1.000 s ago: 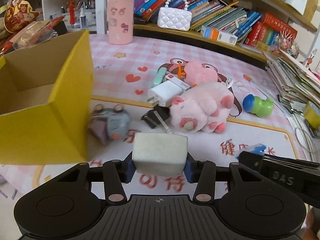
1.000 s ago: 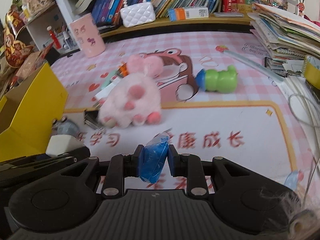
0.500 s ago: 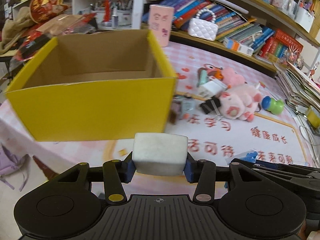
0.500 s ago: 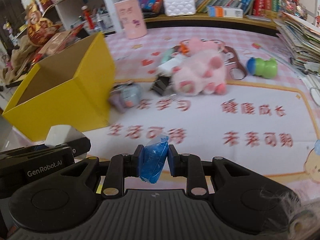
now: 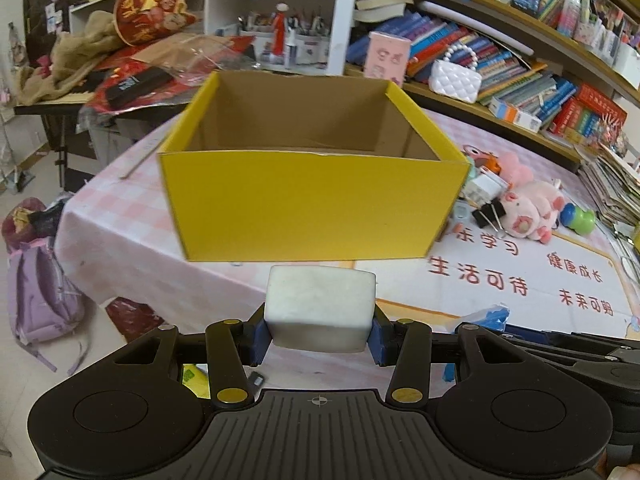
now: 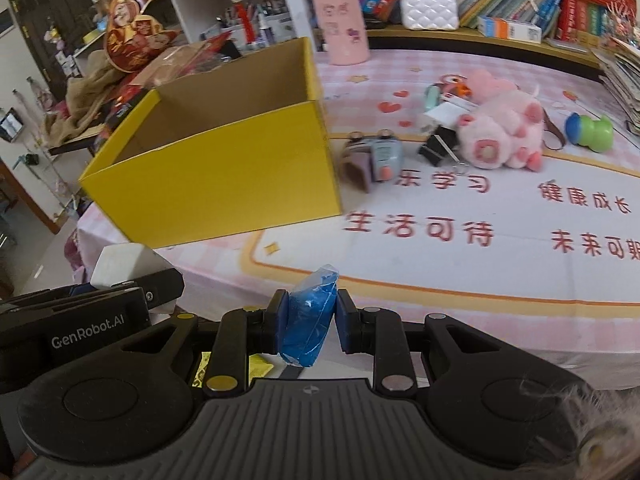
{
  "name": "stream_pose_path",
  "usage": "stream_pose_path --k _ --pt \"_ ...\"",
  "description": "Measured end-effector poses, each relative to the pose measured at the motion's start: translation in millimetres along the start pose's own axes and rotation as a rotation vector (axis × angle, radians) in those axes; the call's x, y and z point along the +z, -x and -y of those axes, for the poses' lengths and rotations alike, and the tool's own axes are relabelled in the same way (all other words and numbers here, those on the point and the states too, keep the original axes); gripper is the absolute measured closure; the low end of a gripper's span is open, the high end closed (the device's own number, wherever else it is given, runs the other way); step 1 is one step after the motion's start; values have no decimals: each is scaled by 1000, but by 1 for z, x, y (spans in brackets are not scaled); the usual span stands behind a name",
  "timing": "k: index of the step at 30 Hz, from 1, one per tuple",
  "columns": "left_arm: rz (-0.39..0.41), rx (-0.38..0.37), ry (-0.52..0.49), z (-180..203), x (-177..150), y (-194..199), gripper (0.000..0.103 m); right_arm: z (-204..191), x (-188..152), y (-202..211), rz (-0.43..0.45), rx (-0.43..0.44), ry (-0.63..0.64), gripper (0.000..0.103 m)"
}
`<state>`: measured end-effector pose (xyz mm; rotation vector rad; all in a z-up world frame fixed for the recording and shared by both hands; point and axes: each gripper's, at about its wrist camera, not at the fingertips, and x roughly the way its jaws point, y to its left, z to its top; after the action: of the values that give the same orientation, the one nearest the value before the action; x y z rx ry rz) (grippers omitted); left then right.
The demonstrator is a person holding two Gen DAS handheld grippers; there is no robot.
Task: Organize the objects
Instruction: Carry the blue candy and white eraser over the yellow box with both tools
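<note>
Your counter (image 6: 460, 276) is covered with a pink checked cloth with red characters. On it you have an open yellow cardboard box (image 6: 224, 184), a grey toy (image 6: 376, 158), a black binder clip (image 6: 438, 146), a pink plush pig (image 6: 500, 136), a green-and-blue toy (image 6: 590, 130) and a pink cup (image 6: 340, 26).

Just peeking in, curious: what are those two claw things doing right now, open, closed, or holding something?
Left gripper: closed on a pale grey-white rounded block.
Right gripper: closed on a crumpled blue plastic packet.
</note>
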<state>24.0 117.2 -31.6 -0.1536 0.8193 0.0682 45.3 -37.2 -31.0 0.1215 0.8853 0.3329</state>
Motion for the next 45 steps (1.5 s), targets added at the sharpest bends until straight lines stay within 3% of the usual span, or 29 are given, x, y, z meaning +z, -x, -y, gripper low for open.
stream_pose_path --k 12,33,41,45 --pt "39 6 37 -34 -8 21 58 -37 -12 10 22 15 62 79" --pt "125 -8 28 -49 -4 44 58 -57 -13 24 72 -19 76 79" --pt "230 -15 16 -48 17 62 58 -71 10 32 186 -16 167 79" --pt "289 -18 20 -46 40 64 58 -78 35 40 290 8 210 79"
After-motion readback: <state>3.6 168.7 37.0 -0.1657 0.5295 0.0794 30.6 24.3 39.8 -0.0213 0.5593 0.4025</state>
